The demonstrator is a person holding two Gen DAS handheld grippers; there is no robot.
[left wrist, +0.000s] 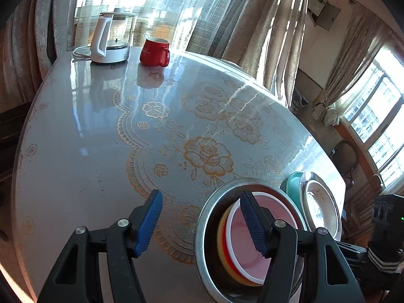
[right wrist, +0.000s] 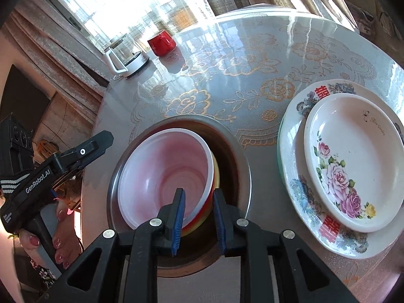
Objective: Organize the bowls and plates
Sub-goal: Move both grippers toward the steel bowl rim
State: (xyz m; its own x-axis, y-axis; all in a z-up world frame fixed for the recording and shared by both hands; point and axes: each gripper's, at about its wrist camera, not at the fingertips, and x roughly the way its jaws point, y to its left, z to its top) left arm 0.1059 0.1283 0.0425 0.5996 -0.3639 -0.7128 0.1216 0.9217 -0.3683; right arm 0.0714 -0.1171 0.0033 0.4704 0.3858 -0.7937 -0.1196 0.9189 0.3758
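Observation:
A metal bowl sits near the table's front edge; it also shows in the left wrist view. Inside it lie nested bowls: a pink one with a white rim on top, yellow and red ones beneath. My right gripper straddles the rim of the nested bowls with its jaws narrowly apart, not clamped. My left gripper is open and empty over the metal bowl's left rim. A small rose plate rests on a large flowered plate with a teal plate under it.
A red mug and a glass kettle stand at the far side of the round table. Curtains and windows surround it. The table edge lies close behind the plates on the right.

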